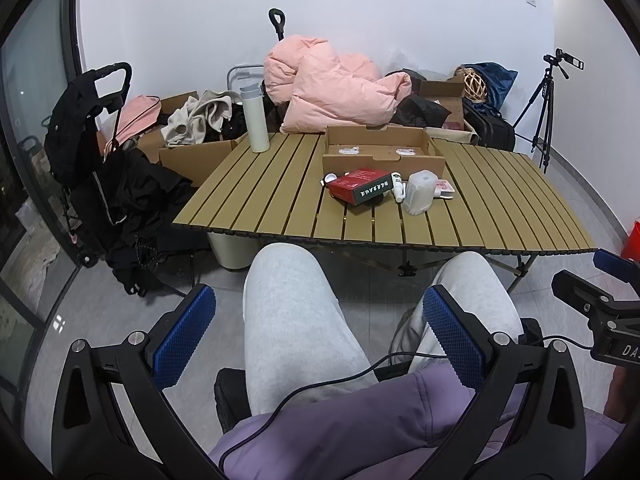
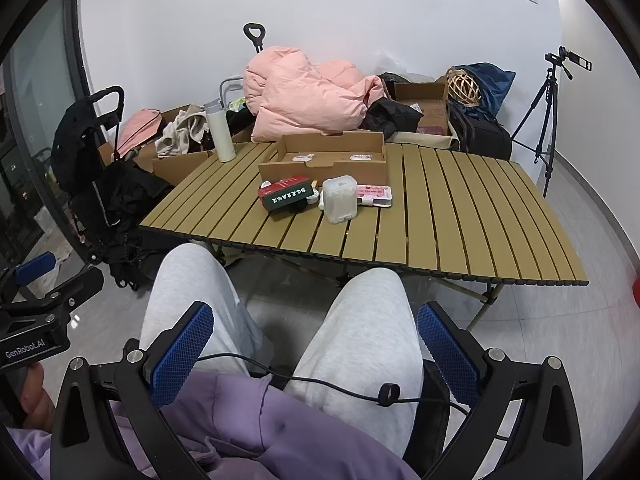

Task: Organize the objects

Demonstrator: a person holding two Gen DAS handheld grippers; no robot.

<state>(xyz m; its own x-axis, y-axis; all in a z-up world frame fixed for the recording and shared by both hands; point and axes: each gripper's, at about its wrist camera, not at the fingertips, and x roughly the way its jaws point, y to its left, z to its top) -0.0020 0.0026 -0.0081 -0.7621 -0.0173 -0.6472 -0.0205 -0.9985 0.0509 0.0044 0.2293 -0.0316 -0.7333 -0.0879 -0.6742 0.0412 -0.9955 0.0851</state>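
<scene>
Left wrist view: the left tool (image 1: 320, 334) is held wide apart with nothing gripped, above a person's grey-trousered knees (image 1: 288, 300). The right tool (image 2: 316, 338) is likewise spread wide and empty. On the slatted surface (image 2: 460, 220), an open cardboard box (image 2: 328, 158) is set at the far side; just in front of it a red and green box (image 2: 286, 197), a translucent lidded container (image 2: 340, 199) and a pink card pack (image 2: 376, 194) are clustered. A white bottle (image 2: 220, 130) stands at the far left corner.

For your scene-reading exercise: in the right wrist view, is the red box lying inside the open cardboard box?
No, the red box lies on the slatted table, in front of the open cardboard box.
</scene>
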